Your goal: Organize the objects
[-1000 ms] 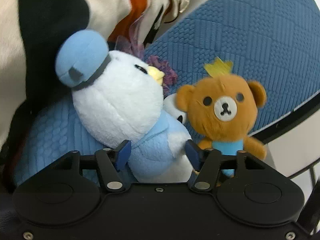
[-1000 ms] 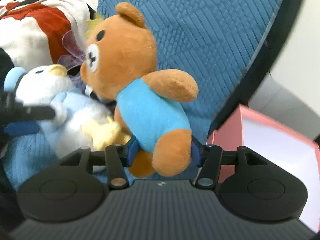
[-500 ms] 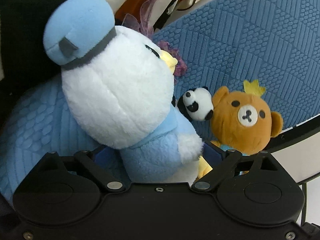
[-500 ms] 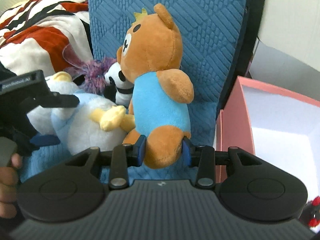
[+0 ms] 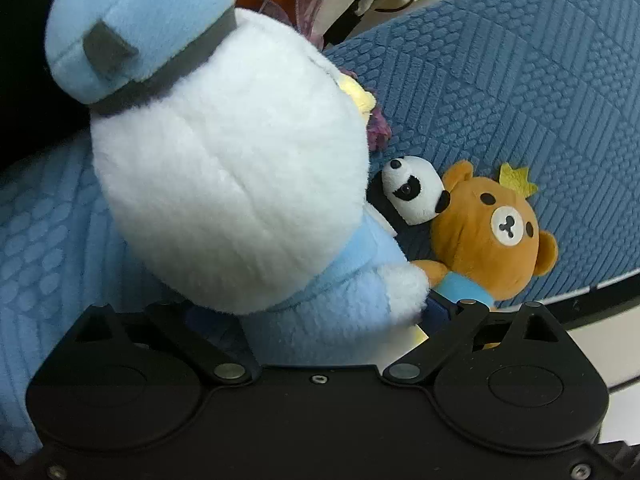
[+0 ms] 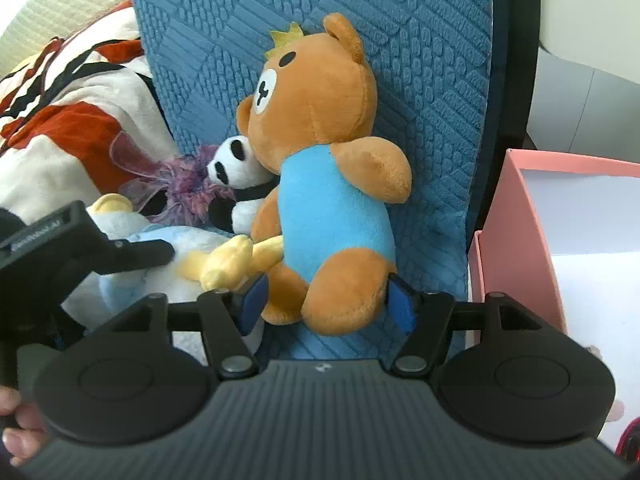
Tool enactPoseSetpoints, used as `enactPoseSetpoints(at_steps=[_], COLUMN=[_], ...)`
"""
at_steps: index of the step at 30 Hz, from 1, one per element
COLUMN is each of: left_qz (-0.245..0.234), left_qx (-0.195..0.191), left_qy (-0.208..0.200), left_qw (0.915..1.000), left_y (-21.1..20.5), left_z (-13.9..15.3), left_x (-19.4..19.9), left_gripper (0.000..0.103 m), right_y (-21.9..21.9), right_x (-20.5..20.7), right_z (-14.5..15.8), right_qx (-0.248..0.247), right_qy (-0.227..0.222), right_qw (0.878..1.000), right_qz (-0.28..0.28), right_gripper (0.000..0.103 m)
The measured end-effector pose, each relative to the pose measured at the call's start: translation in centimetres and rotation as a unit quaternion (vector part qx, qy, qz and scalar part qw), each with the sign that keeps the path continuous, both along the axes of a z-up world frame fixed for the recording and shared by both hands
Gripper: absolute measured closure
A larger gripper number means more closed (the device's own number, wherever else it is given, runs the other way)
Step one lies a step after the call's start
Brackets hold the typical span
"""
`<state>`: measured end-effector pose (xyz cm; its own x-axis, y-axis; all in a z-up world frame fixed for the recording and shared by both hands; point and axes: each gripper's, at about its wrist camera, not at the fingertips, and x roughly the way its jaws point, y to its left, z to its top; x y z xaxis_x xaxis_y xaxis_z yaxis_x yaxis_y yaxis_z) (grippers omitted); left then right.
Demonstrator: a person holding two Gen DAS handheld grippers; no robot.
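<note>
The right gripper [image 6: 326,304], opened since a moment ago, is spread beside the bear [image 6: 320,168] now propped against the blue cushion [image 6: 420,60], while the duck [image 5: 240,184] is straddled by the wide-open left gripper [image 5: 320,320], so both placements seem finished.

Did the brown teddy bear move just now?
Yes. In the right wrist view the brown teddy bear has swung upright against the blue cushion, and the right gripper has opened around its legs.

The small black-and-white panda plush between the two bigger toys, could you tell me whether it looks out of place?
Yes: the small black-and-white panda plush is wedged, head tilted, between the brown bear plush in a blue shirt and the white duck plush with a blue cap.
</note>
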<state>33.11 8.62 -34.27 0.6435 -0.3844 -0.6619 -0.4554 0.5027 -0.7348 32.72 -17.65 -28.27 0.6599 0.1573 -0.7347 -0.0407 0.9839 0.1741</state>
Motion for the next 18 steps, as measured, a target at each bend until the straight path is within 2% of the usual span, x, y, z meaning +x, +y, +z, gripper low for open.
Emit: enactPoseSetpoints(at_steps=[3, 6, 9, 14, 16, 18], left_qz=[0.005, 0.013, 0.015, 0.008, 0.000, -0.007], left_qx=[-0.009, -0.008, -0.011, -0.001, 0.008, 0.019], left_qy=[-0.001, -0.007, -0.010, -0.011, -0.013, -0.014], left_qw=[0.9999, 0.9999, 0.9998, 0.9999, 0.9999, 0.9997], left_y=[0.2, 0.3, 0.2, 0.2, 0.1, -0.1], left_z=[-0.3, -0.3, -0.5, -0.1, 0.1, 0.4], left_x=[0.1, -0.1, 0.0, -0.2, -0.2, -0.1], left_gripper=[0.007, 0.006, 0.008, 0.015, 0.018, 0.021], right_y=[0.1, 0.1, 0.0, 0.2, 0.3, 0.5], right_x=[0.7, 1.7, 2.9, 4.9, 5.1, 4.8], right_z=[-0.3, -0.6, -1.3, -2.5, -2.7, -2.4], right_qx=[0.005, -0.009, -0.025, -0.026, -0.021, -0.036], right_qy=[-0.001, -0.015, -0.024, -0.022, -0.018, -0.022], right_qw=[1.000, 1.000, 0.999, 0.999, 1.000, 0.999], right_qz=[-0.001, -0.012, -0.028, -0.014, -0.007, -0.013], right_gripper=[0.037, 0.028, 0.028, 0.029, 0.039, 0.047])
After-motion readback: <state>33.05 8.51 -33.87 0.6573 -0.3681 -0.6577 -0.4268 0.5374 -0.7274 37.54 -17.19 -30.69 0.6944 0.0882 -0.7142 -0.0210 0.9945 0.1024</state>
